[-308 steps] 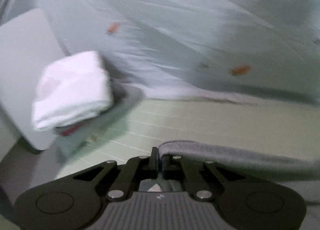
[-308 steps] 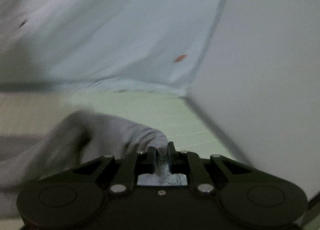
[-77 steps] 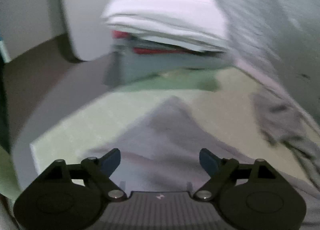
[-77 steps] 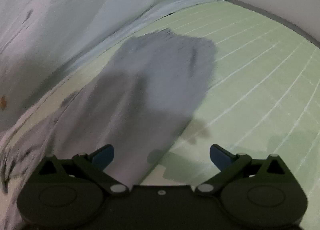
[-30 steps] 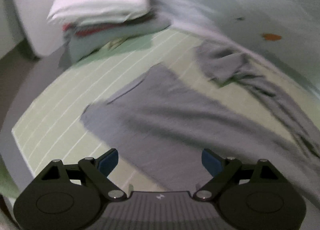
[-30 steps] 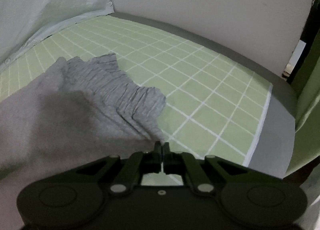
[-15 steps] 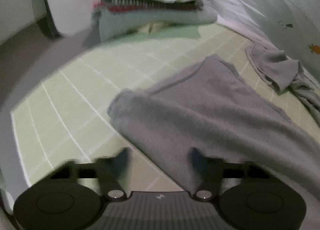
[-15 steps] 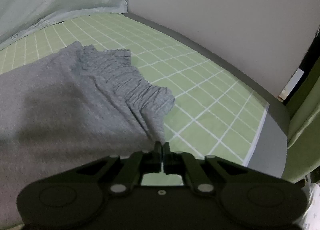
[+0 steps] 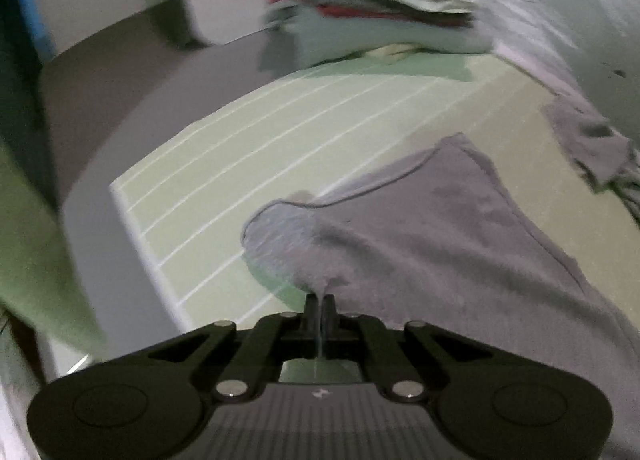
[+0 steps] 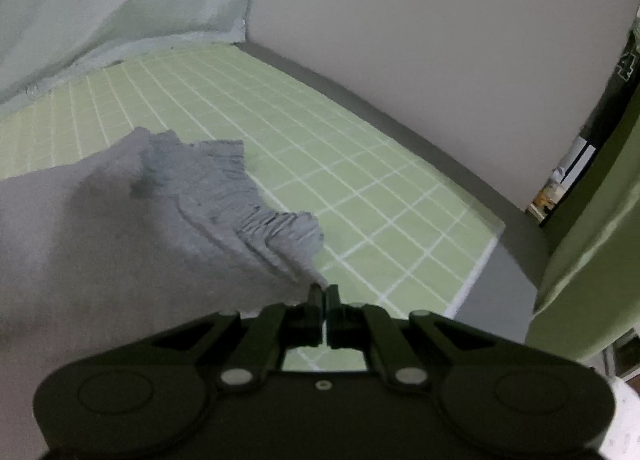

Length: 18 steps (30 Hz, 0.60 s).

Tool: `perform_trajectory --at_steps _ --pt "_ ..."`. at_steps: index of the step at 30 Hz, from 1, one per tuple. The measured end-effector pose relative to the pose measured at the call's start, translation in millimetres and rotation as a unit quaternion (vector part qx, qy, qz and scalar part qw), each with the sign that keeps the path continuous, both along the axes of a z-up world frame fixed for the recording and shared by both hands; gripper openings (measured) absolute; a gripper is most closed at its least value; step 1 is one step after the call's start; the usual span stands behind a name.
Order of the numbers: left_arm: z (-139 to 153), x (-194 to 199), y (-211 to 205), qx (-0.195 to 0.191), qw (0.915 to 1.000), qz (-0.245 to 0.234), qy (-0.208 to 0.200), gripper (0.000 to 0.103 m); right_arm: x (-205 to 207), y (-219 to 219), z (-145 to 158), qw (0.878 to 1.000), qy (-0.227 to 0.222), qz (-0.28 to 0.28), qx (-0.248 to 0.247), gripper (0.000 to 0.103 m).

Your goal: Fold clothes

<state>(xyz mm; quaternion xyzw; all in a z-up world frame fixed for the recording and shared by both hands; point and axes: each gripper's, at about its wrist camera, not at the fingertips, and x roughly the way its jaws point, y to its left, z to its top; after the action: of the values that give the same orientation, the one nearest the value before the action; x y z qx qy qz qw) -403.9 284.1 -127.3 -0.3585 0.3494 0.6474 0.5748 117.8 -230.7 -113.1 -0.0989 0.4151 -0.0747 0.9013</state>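
Left claw (image 9: 319, 302) just snapped closed, pinching garment (image 9: 440, 244) hem at its tips; right claw (image 10: 325, 292) clamped on waistband. Ready to lift and fold.

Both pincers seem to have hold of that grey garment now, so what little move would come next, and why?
Probably lift both ends together and carry them over to make the fold. The left gripper has just closed on the grey garment at its edge, and the right gripper is shut on the gathered waistband, all lying on the green gridded mat.

Grey garment (image 9: 440, 228) on grid mat (image 10: 360, 188)
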Motion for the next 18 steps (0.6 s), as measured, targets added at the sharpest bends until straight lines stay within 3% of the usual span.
perform_trajectory --at_steps 4,5,7,9,10,11,12,18 --pt "-6.8 -6.7 -11.8 -0.029 0.9995 0.01 -0.002 0.007 2.8 0.0 -14.5 0.998 0.051 0.021 -0.013 0.003" --pt "-4.6 -4.3 -15.1 -0.028 0.9996 0.006 0.003 0.009 2.8 3.5 -17.1 0.998 0.059 0.028 -0.023 0.011" --pt "1.8 -0.2 -20.5 -0.025 0.9997 0.002 0.009 0.025 0.2 12.3 -18.4 0.997 0.061 0.037 -0.041 0.054" --pt "12.7 -0.3 -24.1 -0.014 0.9999 0.008 0.006 0.048 -2.2 18.9 -12.5 0.997 0.05 0.036 -0.043 0.077" --pt "18.9 -0.6 -25.1 -0.007 0.9999 0.011 0.004 0.052 -4.5 24.2 -7.0 0.998 0.042 0.04 -0.035 0.084" --pt "25.1 -0.5 -25.2 0.0 0.9999 0.014 0.003 0.056 -7.0 29.9 -1.2 0.998 0.033 0.044 -0.026 0.098" --pt "30.7 0.4 -24.1 0.007 0.9999 0.015 0.004 0.06 -8.3 35.0 4.7 0.998 0.022 0.051 -0.02 0.103" --pt "54.9 11.5 1.3 0.035 0.9993 0.01 -0.005 0.071 -18.5 87.2 23.6 0.995 -0.027 0.092 0.016 0.103"
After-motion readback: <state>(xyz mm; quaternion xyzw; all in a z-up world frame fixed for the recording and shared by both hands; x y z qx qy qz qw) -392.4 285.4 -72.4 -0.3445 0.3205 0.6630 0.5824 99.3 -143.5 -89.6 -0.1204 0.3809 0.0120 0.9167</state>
